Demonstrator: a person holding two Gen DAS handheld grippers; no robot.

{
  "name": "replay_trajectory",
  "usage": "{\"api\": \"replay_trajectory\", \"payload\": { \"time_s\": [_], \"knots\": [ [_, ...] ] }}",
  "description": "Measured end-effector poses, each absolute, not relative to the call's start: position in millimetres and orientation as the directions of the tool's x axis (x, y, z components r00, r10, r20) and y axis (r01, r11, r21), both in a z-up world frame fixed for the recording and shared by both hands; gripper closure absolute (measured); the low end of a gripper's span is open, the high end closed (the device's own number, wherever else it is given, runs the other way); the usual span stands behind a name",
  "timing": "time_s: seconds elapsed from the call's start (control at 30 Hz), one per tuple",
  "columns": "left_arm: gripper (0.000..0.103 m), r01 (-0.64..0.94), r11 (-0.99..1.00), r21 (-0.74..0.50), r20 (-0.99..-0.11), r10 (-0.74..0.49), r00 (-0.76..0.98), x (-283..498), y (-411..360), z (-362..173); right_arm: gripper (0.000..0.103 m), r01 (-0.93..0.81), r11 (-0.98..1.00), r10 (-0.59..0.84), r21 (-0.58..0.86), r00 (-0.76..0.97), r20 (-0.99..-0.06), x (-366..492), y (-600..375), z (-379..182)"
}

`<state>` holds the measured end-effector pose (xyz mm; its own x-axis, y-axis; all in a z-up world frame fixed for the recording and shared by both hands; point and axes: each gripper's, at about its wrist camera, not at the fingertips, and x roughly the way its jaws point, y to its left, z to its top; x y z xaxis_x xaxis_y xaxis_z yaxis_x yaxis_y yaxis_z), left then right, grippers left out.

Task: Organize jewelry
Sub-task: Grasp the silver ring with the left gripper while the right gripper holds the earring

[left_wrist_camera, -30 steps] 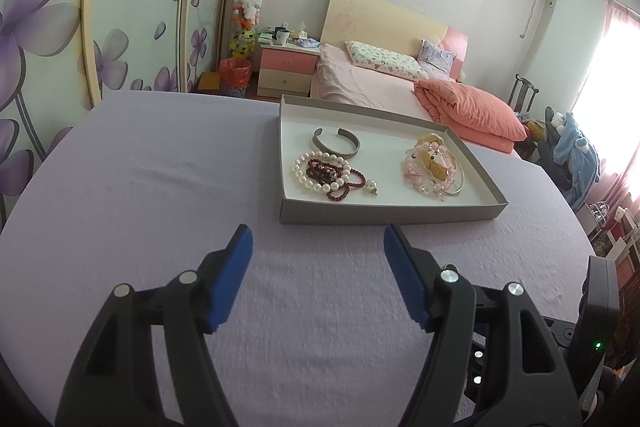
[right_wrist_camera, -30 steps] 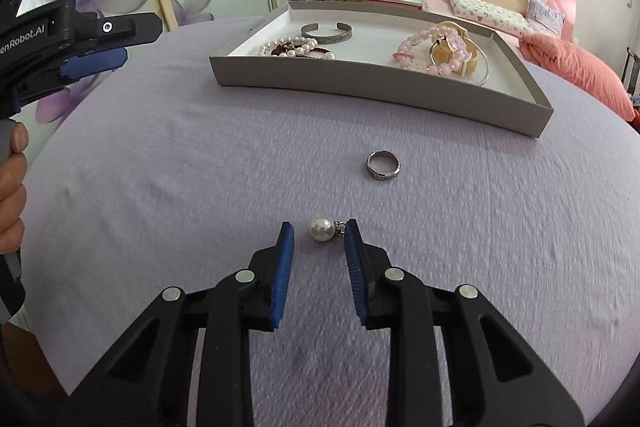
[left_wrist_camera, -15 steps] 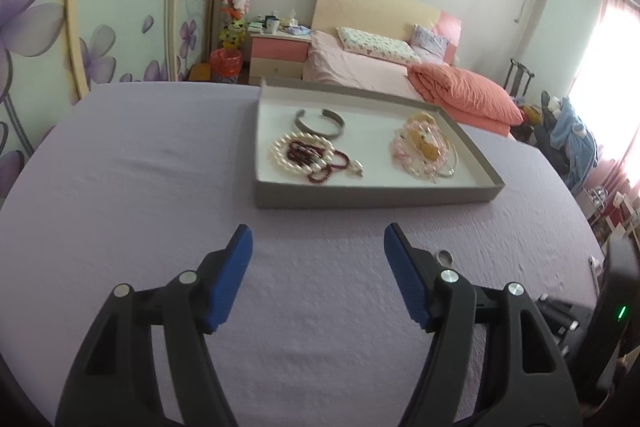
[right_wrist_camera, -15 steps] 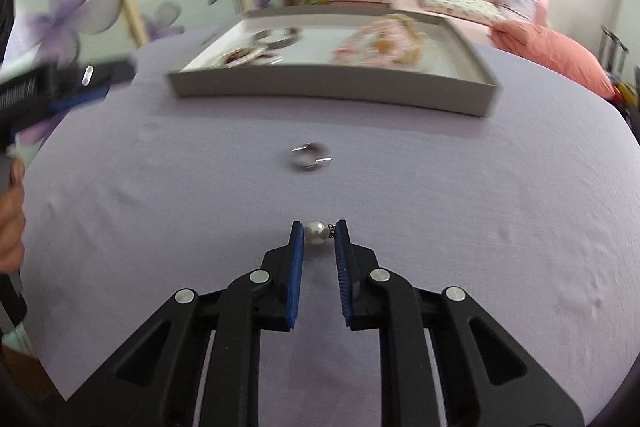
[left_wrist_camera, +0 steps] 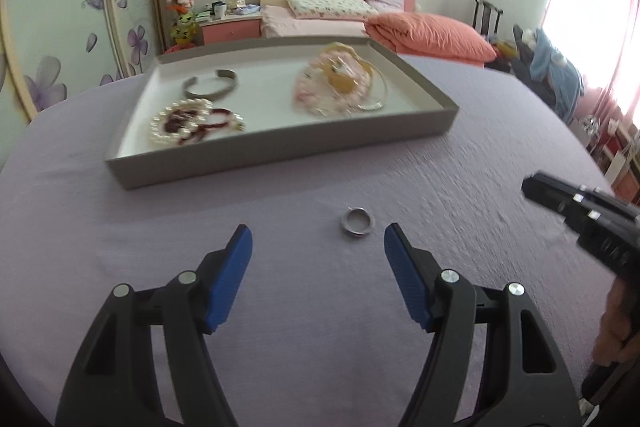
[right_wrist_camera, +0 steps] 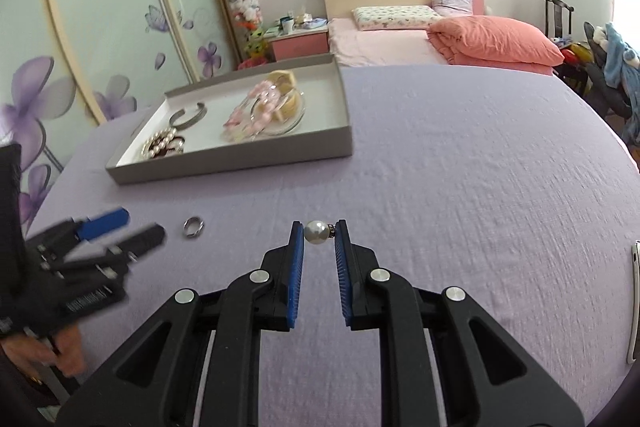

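Note:
On the lilac cloth a silver ring (left_wrist_camera: 356,222) lies just ahead of my left gripper (left_wrist_camera: 318,231), whose blue pads stand wide open with nothing between them. My right gripper (right_wrist_camera: 319,227) is shut on a white pearl earring (right_wrist_camera: 315,231), pinched at the fingertips above the cloth. The ring (right_wrist_camera: 193,227) also shows left of it, beside the left gripper (right_wrist_camera: 140,225). The grey tray (left_wrist_camera: 280,151) beyond holds a silver cuff (left_wrist_camera: 211,87), pearl and dark red bead bracelets (left_wrist_camera: 192,121) and a pink bead pile (left_wrist_camera: 340,87).
The right gripper (left_wrist_camera: 528,187) comes in at the right edge of the left wrist view, with a hand below it. A thin white object (right_wrist_camera: 634,303) lies at the table's right edge. A bed and a nightstand stand behind the table.
My right gripper closed on the pearl earring and carried it off the cloth to the right. My left gripper swung right and lower, so the ring now lies just before its open fingers.

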<state>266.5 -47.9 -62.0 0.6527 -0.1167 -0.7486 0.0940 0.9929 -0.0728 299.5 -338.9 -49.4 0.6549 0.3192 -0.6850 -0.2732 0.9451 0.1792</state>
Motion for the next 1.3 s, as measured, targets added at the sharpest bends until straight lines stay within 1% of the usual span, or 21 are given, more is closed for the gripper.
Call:
{"api": "replay_trajectory", "payload": {
  "time_s": [0.3,0.47,0.53,0.63,0.73,0.8,0.83,0.87,1.3],
  "knots": [
    [0.034,0.074,0.997,-0.020,-0.792,-0.061,0.607,287.1,-79.2,-83.4,0.087,-0.264,0.942,0.332,0.206,0.656,-0.678,305.9,-347.1,-50.6],
    [0.035,0.045,0.999,-0.011,-0.792,-0.036,0.609,294.9,-84.1,-83.2,0.087,-0.263,0.941,0.337,0.214,0.658,-0.673,304.2,-350.3,-50.0],
    [0.036,0.033,0.999,-0.006,-0.793,-0.025,0.609,296.6,-84.6,-83.4,0.087,-0.263,0.940,0.338,0.216,0.658,-0.673,303.2,-351.3,-50.1],
    [0.043,0.016,1.000,0.003,-0.792,-0.007,0.611,296.6,-84.9,-82.0,0.087,-0.258,0.940,0.339,0.222,0.655,-0.675,303.4,-353.1,-50.9],
    [0.055,0.018,1.000,0.003,-0.788,-0.008,0.615,297.0,-85.9,-81.0,0.087,-0.258,0.940,0.341,0.225,0.653,-0.676,303.3,-353.8,-51.7],
    [0.074,0.025,1.000,0.001,-0.785,-0.015,0.620,296.5,-86.2,-79.8,0.087,-0.261,0.939,0.342,0.223,0.652,-0.677,302.7,-352.1,-51.5],
    [0.079,0.029,1.000,0.001,-0.784,-0.017,0.621,296.1,-86.3,-79.6,0.086,-0.262,0.939,0.342,0.222,0.652,-0.677,303.0,-351.9,-51.6],
    [0.081,0.031,1.000,0.000,-0.783,-0.019,0.621,295.7,-86.0,-79.5,0.086,-0.264,0.939,0.343,0.222,0.651,-0.677,302.8,-350.8,-51.6],
    [0.081,0.038,0.999,-0.012,-0.783,-0.033,0.622,294.3,-83.8,-79.2,0.086,-0.272,0.938,0.344,0.215,0.645,-0.682,301.4,-346.6,-53.3]
  ]
}}
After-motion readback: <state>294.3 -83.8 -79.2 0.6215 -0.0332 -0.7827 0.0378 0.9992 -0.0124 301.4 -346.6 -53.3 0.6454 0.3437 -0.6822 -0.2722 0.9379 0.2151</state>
